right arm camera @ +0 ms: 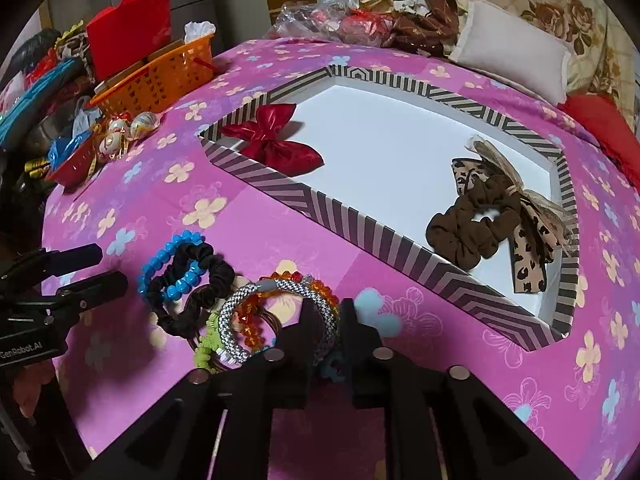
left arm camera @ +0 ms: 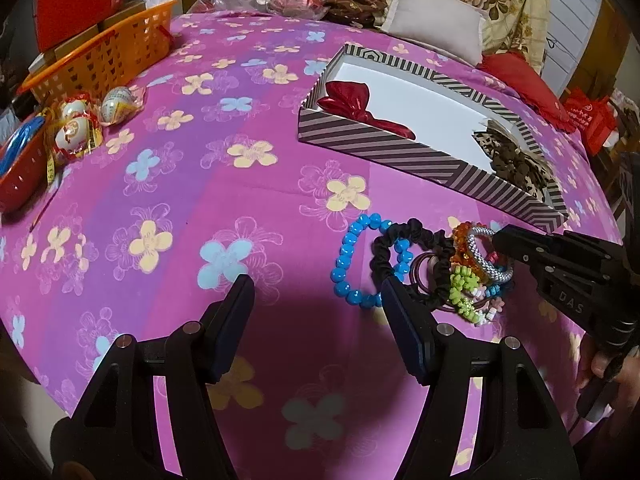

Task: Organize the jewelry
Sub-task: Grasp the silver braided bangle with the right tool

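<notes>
Home bedroom: floral bedspread (left arm camera: 168, 184), pillow (left arm camera: 436, 28).

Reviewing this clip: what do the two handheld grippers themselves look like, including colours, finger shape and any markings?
Both are matte black plastic. The left gripper has flat, dark-padded fingers, silver pivot pins and white "GenRobot.AI" lettering. The right gripper looks alike, with embossed "DAS" lettering; a bare hand grips its handle.

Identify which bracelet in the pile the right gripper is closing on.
The silver-and-black woven bracelet: the right gripper has one finger inside its loop. The blue bead bracelet and orange bead bracelet lie untouched.
</notes>
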`<state>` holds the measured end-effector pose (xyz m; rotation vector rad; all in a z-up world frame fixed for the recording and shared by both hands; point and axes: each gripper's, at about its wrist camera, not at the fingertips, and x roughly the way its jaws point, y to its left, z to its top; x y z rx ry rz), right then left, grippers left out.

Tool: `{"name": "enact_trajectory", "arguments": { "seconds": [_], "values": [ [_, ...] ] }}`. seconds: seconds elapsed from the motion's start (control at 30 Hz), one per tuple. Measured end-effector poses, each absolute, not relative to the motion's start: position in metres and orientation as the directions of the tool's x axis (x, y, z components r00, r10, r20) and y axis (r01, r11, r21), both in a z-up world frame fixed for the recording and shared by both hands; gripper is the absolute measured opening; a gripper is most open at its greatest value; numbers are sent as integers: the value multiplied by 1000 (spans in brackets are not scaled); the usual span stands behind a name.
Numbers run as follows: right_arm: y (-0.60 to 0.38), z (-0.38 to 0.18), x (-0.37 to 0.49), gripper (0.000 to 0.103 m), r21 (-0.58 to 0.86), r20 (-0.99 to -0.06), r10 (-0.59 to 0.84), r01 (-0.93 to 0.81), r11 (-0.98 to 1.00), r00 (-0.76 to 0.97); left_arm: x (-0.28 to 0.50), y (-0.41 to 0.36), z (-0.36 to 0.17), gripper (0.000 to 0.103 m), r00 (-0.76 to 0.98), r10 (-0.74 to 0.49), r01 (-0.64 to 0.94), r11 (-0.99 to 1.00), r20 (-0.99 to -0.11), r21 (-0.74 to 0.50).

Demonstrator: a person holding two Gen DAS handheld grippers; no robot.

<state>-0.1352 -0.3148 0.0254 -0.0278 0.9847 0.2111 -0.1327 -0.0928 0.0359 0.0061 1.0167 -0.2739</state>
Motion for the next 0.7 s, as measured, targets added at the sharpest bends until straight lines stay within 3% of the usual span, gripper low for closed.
{"name": "enact_trajectory", "arguments": {
  "seconds": [0.07,0.27,0.43,0.7],
  "values": [
    [-315,26,-136,28,70,-827,164,-192,979,538,-132,-93,35,66,489,-225,224,966,-843,-127],
    [-311,20,-137,28,62,-839,163,-207,976,519,-130,-95,33,66,482,-227,229,965,-846,-128],
    [-310,20,-143,9,28,-825,136,-199,980,549,-128,-98,32,66,482,-223,238,964,-848,-118],
    [-324,35,-157,8,90,-779,163,-150,985,605,-125,-106,33,66,478,-236,255,959,-846,-123]
  ]
}}
